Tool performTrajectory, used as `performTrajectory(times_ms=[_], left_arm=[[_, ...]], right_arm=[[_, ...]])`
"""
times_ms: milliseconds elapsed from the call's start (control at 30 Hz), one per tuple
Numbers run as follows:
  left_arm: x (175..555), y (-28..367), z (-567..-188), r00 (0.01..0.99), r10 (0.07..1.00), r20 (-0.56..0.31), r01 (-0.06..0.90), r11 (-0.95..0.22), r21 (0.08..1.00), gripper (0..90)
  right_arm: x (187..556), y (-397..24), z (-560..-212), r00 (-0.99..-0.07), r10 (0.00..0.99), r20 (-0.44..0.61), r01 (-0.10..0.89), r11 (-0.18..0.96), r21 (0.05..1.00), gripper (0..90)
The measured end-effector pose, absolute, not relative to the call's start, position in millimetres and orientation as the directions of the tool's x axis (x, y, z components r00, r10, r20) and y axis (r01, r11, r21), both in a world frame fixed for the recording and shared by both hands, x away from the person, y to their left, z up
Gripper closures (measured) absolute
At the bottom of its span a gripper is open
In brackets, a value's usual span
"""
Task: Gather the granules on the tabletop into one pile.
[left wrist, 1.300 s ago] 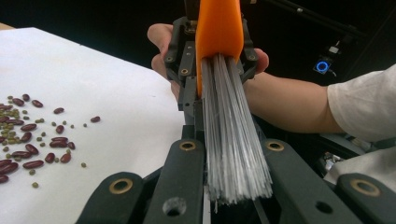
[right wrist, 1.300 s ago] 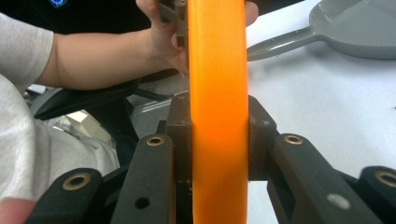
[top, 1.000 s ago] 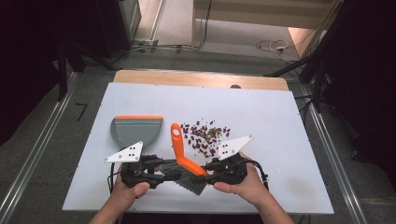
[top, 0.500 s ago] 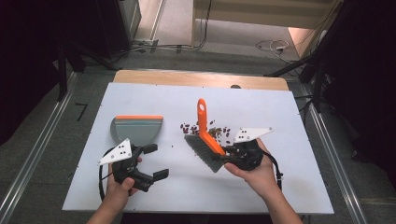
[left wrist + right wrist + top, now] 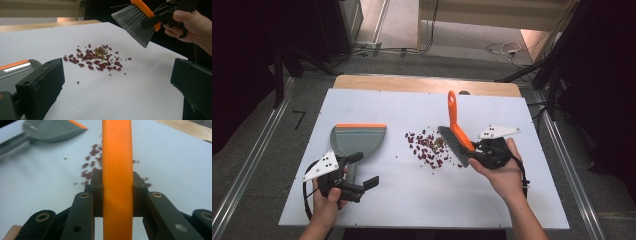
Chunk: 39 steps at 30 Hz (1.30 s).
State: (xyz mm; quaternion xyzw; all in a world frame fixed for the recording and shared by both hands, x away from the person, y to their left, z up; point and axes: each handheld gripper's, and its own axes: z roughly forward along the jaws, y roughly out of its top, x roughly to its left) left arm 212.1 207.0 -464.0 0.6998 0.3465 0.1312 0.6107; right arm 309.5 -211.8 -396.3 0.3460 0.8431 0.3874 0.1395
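A brush (image 5: 454, 119) with an orange handle and grey bristles is held above the table, just right of a pile of red beans (image 5: 427, 148). My right gripper (image 5: 472, 149) is shut on its handle near the bristles, and the handle points away from me. In the right gripper view the jaws clamp the orange handle (image 5: 117, 170) from both sides. A grey dustpan (image 5: 359, 139) with an orange lip lies left of the beans. My left gripper (image 5: 363, 170) hovers just in front of the dustpan. Its jaws have just opened wide and hold nothing. From the left gripper view, the beans (image 5: 97, 60) and bristles (image 5: 136, 23) lie ahead.
The white tabletop (image 5: 512, 200) has a wooden strip (image 5: 422, 84) along its far edge. Metal rails and cables run over the floor around the table. A few stray beans (image 5: 78, 82) lie apart from the pile.
My left gripper has pulled away leftward from the brush and opened. My right gripper has carried the brush from the front centre to the right of the beans, swinging the handle away from me.
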Motion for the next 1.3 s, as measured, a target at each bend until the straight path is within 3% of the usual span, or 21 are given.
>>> performTrajectory(times_ms=[533,1033,1300], left_arm=[[212,204,-468,0.725,0.654,-0.215,0.321,-0.045,0.946,0.2],[213,206,-469,0.724,0.655,-0.219,0.329,-0.048,0.943,0.3],[214,206,-471,0.726,0.651,-0.223,0.336,-0.052,0.94,0.3]], right_arm=[[372,-232,-407,-0.556,0.813,-0.175,0.591,0.534,0.604,68.6],[411,-180,-441,-0.556,0.743,-0.374,0.604,0.67,0.432,68.6],[413,-156,-451,-0.593,0.737,-0.323,0.613,0.674,0.413,68.6]])
